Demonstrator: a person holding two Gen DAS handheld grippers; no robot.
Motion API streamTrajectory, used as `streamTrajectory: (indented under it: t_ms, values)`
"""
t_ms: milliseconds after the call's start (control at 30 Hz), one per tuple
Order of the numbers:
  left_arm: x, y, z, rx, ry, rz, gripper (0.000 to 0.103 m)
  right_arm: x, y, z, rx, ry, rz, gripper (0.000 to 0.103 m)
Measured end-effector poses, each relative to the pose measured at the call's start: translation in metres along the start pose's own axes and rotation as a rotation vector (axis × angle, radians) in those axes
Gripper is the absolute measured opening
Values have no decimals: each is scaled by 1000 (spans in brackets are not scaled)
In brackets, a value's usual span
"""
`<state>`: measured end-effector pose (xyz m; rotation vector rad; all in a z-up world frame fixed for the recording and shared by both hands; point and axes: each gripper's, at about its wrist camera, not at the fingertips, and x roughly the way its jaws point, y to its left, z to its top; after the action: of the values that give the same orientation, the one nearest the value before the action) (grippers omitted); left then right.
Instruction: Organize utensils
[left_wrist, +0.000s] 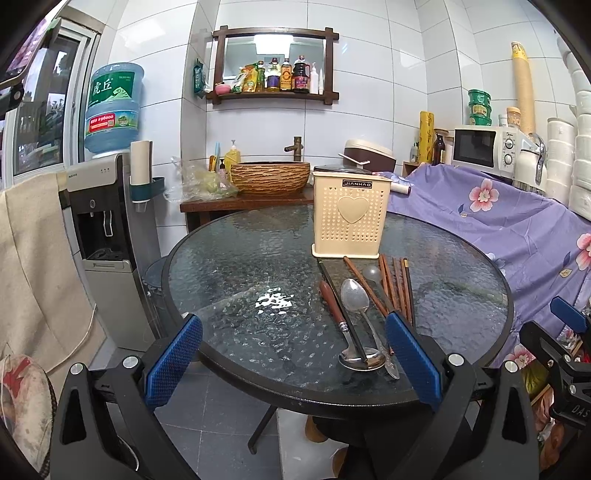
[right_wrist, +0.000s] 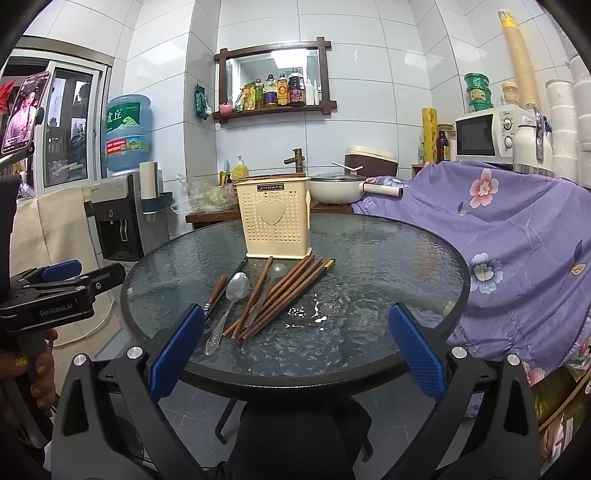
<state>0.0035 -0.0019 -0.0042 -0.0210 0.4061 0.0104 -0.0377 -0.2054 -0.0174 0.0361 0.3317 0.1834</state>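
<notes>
On the round table (right_wrist: 369, 258), the utensil holder (right_wrist: 275, 221) stands behind chopsticks (right_wrist: 288, 291) and spoons (right_wrist: 231, 302).

I see a cream holder (right_wrist: 274, 218) with a heart motif, reddish-brown chopsticks (right_wrist: 284, 295), blue textured fingers (right_wrist: 415, 354), a purple floral cloth (right_wrist: 517, 236).

You see round glass table (right_wrist: 388, 258): cream holder (right_wrist: 274, 218) upright at back; chopsticks (right_wrist: 284, 295), spoons (right_wrist: 236, 288), ladle (left_wrist: 360, 356) lying before it.
</notes>
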Motion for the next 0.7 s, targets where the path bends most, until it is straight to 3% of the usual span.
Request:
streamTrajectory:
  t_ms: [700]
  values:
    - [3,0,-3,3,8,1,97,0,1,-1,1,4,0,98]
